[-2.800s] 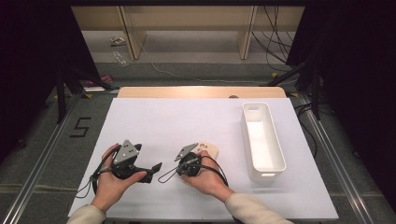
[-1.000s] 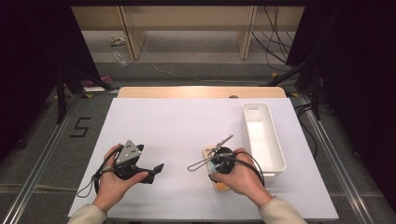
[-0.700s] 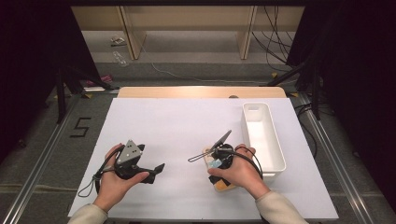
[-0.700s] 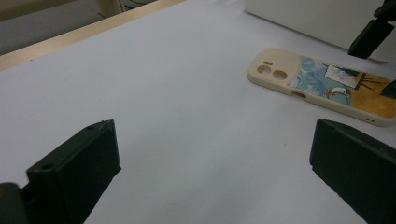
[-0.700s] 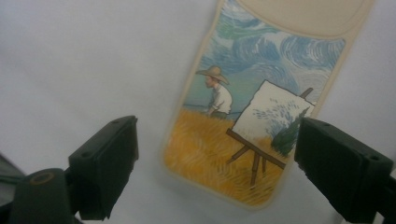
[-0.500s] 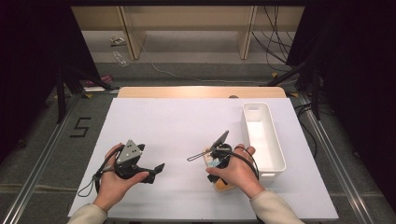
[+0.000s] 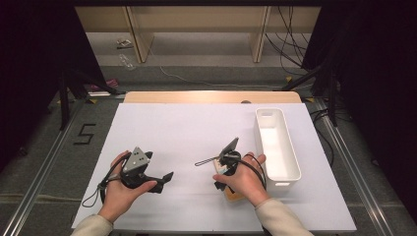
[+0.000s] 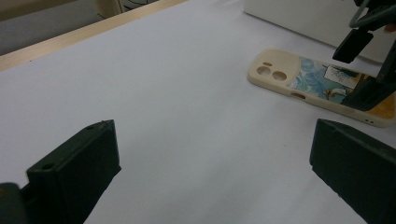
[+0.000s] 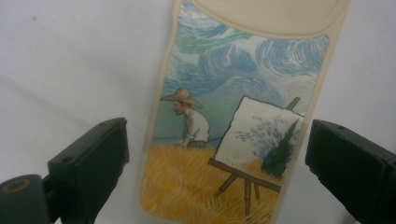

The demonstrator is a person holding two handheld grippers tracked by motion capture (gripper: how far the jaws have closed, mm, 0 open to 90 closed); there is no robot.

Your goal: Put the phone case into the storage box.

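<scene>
My left hand-held gripper (image 7: pixel 164 178) sits low over the white worktop (image 7: pixel 187 132) at the left, its two black jaws spread wide with nothing but bare surface between them. In the left gripper view it looks across the worktop toward the phone case (image 8: pixel 322 86), which lies flat well off to that gripper's right.

Moving right, my right hand-held gripper (image 7: pixel 221 179) points down over the case, and my hand covers most of it in the high view, where just a cream and orange edge of the case (image 7: pixel 233 194) peeks out beneath my palm. The jaws have just been opening and now stand wide apart. In the right gripper view the case (image 9: pixel 233 130) lies between them, painted side up: swirling blue sky, a figure in a straw hat at an easel, a yellow field. Neither pad presses on its cream rim; white worktop shows on either side.

Farther right stands the long white bin (image 7: pixel 278 142), just beside my right hand and apart from the case.
</scene>
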